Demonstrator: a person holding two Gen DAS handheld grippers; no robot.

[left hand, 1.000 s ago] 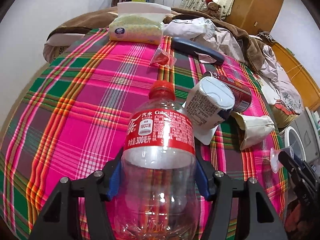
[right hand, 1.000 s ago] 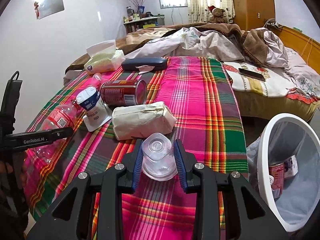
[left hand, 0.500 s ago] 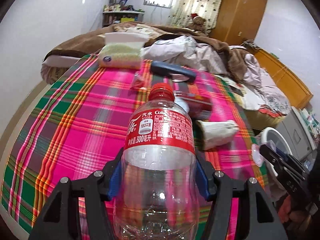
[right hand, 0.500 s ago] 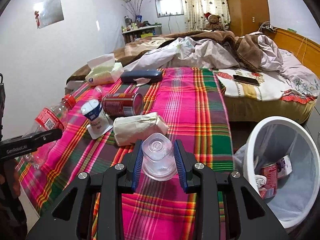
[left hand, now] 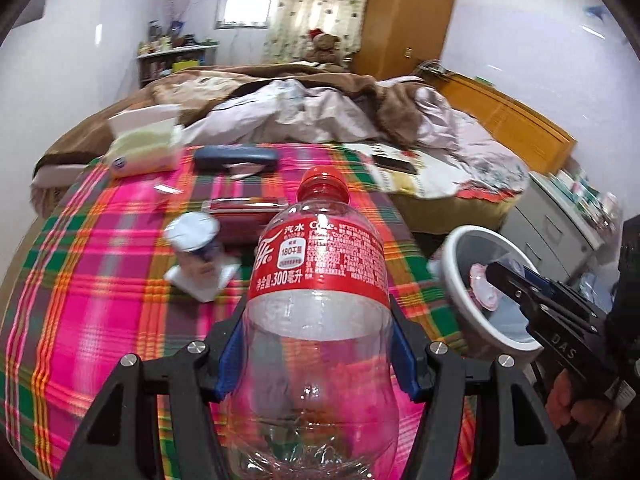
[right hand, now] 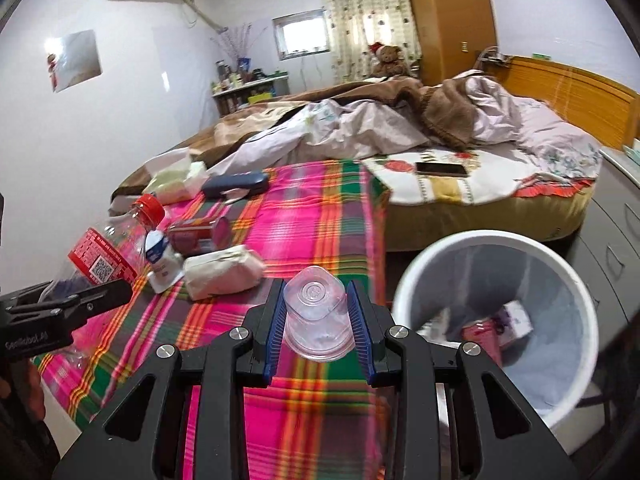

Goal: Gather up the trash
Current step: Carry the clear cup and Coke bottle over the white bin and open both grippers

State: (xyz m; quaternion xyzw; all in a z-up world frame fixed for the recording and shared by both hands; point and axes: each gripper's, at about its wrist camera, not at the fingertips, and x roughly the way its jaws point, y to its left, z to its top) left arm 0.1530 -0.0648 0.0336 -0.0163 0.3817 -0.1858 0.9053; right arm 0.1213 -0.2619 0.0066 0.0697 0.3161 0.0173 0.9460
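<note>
My left gripper (left hand: 318, 354) is shut on an empty clear Coke bottle (left hand: 320, 280) with a red cap and label, held above the plaid table; the bottle also shows in the right wrist view (right hand: 108, 252). My right gripper (right hand: 318, 330) is shut on a clear plastic cup (right hand: 318, 322), held over the table's edge just left of the white trash bin (right hand: 404, 292). In the left wrist view the right gripper (left hand: 496, 280) and cup sit over the bin's mouth (left hand: 454, 276). The bin holds some trash.
On the plaid table (right hand: 320, 216) lie a white yoghurt cup (right hand: 160, 256), a red can (right hand: 200, 234), a crumpled white paper bag (right hand: 224, 272), a dark case (right hand: 236, 184) and a tissue pack (right hand: 176, 178). A bed (right hand: 480, 152) with a phone stands behind.
Both grippers have risen and swung right toward the bin with their loads. The bin now shows much closer in both views.
</note>
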